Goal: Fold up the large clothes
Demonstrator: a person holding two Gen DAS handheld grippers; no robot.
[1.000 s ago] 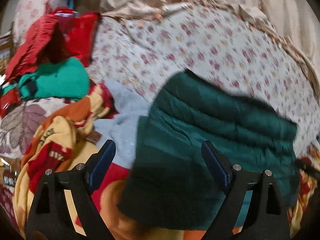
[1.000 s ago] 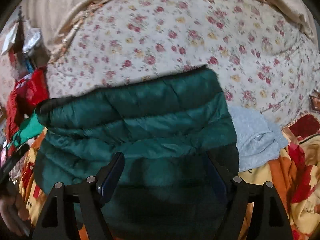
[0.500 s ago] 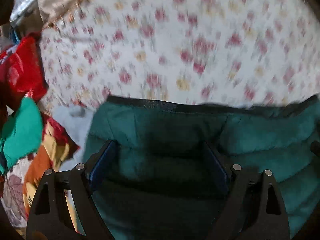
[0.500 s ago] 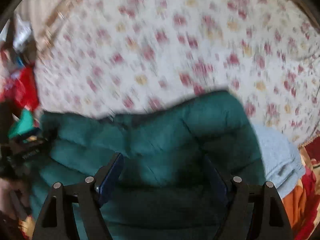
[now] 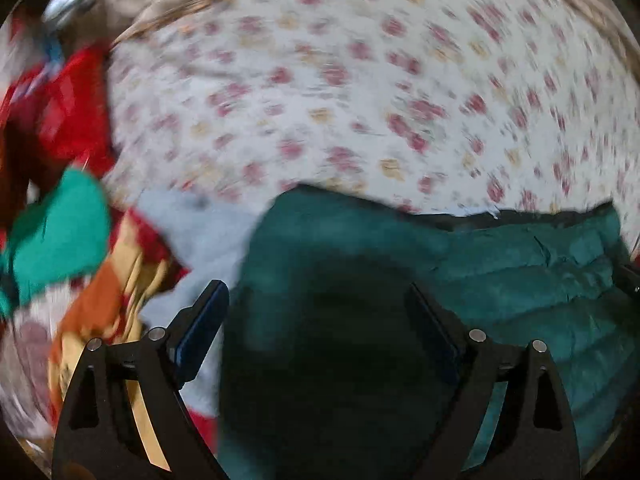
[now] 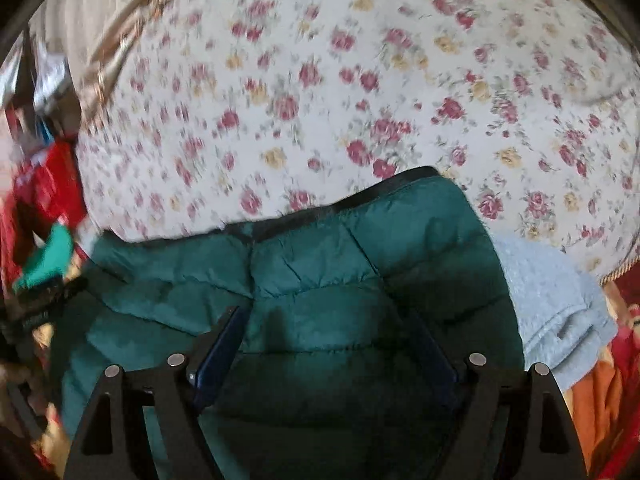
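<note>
A dark green quilted puffer jacket (image 5: 500, 264) lies folded on the floral bedspread (image 5: 320, 92); it also shows in the right wrist view (image 6: 320, 272). My left gripper (image 5: 316, 304) hovers over the jacket's left end with its jaws wide apart and nothing between them. My right gripper (image 6: 326, 328) hovers over the jacket's middle, also with jaws wide apart and empty. The floral bedspread (image 6: 320, 80) fills the far half of the right view. The left view is blurred by motion.
A light blue towel-like cloth (image 6: 548, 304) lies right of the jacket and shows in the left view (image 5: 200, 232). A teal garment (image 5: 56, 232), red clothes (image 5: 68, 112) and an orange-yellow patterned blanket (image 5: 104, 300) are piled at the left.
Both grippers stayed open over the jacket. The left view has swung left, so the clothes pile and the blue cloth show again. The right view moved a little closer to the jacket.
</note>
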